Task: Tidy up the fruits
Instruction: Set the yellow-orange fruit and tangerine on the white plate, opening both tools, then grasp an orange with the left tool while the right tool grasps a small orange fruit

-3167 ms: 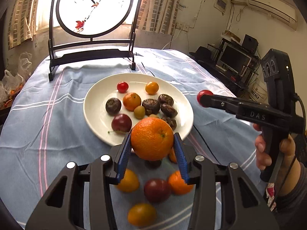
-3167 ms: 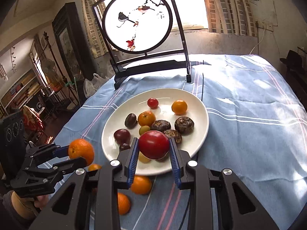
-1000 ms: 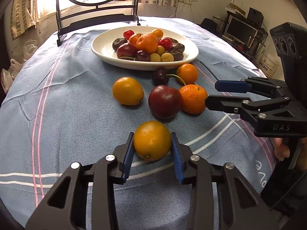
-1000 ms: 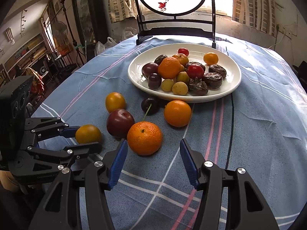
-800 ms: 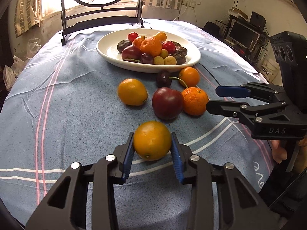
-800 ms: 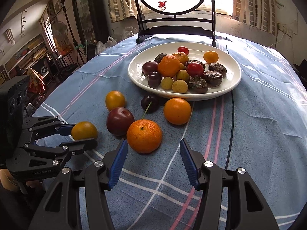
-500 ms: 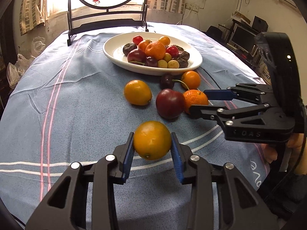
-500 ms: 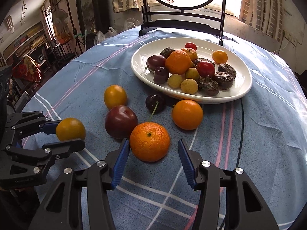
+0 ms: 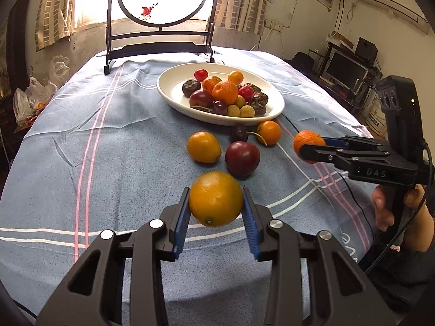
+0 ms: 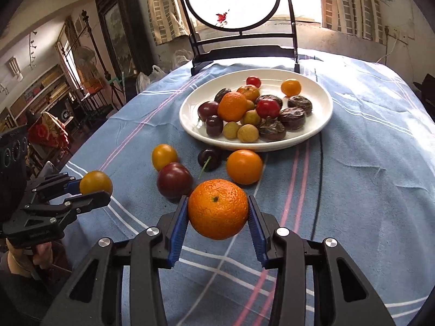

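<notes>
Fruits in both grips: the left gripper (image 9: 215, 216) pinches a yellow-orange citrus (image 9: 215, 198), stem end down toward the camera, above the desk (image 9: 108, 149); the right gripper (image 10: 217, 218) clamps a tangerine (image 10: 217, 208), stem scar up, short of the white plate (image 10: 320, 125).

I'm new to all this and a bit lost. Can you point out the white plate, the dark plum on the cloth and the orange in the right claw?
white plate (image 10: 325, 125): right wrist view, bare near rim.
dark plum (image 10: 174, 180): right wrist view, middle of its skin.
orange (image 10: 217, 208): right wrist view, its front face.
</notes>
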Action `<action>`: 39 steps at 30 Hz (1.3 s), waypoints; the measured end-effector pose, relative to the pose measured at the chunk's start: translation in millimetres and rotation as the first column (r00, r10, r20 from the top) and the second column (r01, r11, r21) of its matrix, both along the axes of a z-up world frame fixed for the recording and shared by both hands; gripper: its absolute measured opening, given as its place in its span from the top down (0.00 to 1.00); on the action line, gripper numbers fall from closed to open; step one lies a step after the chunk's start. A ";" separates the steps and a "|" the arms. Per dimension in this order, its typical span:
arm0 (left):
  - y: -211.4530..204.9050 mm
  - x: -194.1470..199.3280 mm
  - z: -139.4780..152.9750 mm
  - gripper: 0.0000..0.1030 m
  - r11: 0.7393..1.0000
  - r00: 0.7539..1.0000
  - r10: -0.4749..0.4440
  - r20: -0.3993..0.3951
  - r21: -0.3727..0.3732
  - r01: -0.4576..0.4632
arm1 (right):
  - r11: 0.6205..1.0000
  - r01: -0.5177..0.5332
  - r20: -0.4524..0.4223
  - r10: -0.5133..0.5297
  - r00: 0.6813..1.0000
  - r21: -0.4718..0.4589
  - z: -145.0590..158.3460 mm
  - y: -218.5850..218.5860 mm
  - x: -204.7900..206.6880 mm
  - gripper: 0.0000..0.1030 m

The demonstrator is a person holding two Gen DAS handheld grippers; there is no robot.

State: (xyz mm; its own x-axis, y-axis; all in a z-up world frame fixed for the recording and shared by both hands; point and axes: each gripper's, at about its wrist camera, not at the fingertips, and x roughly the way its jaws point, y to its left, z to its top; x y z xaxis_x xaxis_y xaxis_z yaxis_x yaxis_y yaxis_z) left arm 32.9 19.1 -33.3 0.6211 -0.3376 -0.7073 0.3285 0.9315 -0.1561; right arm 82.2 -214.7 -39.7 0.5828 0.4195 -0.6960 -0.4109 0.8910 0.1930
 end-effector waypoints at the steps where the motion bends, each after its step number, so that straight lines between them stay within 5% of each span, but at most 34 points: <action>1: -1.8 2.6 1.6 0.66 1.000 1.000 -0.006 0.001 -0.002 0.006 | 1.000 0.012 0.006 -0.012 1.000 0.013 4.1 -7.5 -0.4 0.59; 10: -28.9 71.0 39.6 0.66 0.999 0.998 -0.049 0.037 -0.008 0.049 | 0.994 0.087 0.079 -0.092 0.993 0.070 52.9 -33.5 58.3 0.59; 18: -56.8 174.4 35.0 0.65 1.000 0.999 -0.007 -0.050 -0.027 0.006 | 0.985 0.145 0.027 -0.148 0.989 0.097 43.4 -7.9 151.5 0.57; 20: -52.8 189.9 30.6 0.53 0.998 0.997 0.026 -0.079 -0.047 -0.030 | 0.982 0.169 0.037 -0.172 0.984 0.080 41.3 -3.6 160.3 0.41; 21: -47.3 193.4 30.1 0.50 0.996 0.995 0.053 -0.085 -0.060 -0.058 | 0.980 0.180 0.049 -0.185 0.982 0.080 41.9 -3.6 160.3 0.41; 23: -34.4 190.3 31.3 0.36 0.991 0.993 0.088 -0.081 -0.093 -0.095 | 0.981 0.170 0.049 -0.175 0.983 0.095 42.1 -5.1 153.0 0.41; 28: -14.8 147.6 29.8 0.34 0.995 0.997 0.069 -0.043 -0.067 -0.072 | 0.985 0.140 0.064 -0.147 0.987 0.097 31.5 -14.4 106.0 0.41; 34: -2.9 89.4 3.9 0.34 0.995 0.999 0.034 -0.012 0.093 -0.033 | 0.986 0.152 0.103 -0.158 0.982 0.065 4.2 -23.8 44.4 0.41; 37: -0.9 82.7 -9.3 0.36 0.993 0.999 0.035 -0.036 0.110 -0.031 | 0.983 0.151 0.116 -0.162 0.980 0.102 3.6 -29.5 32.0 0.41; 39: -2.6 87.0 -17.3 0.50 0.995 0.997 0.025 -0.069 0.099 -0.018 | 0.983 0.152 0.131 -0.164 0.978 0.100 4.3 -29.2 29.3 0.41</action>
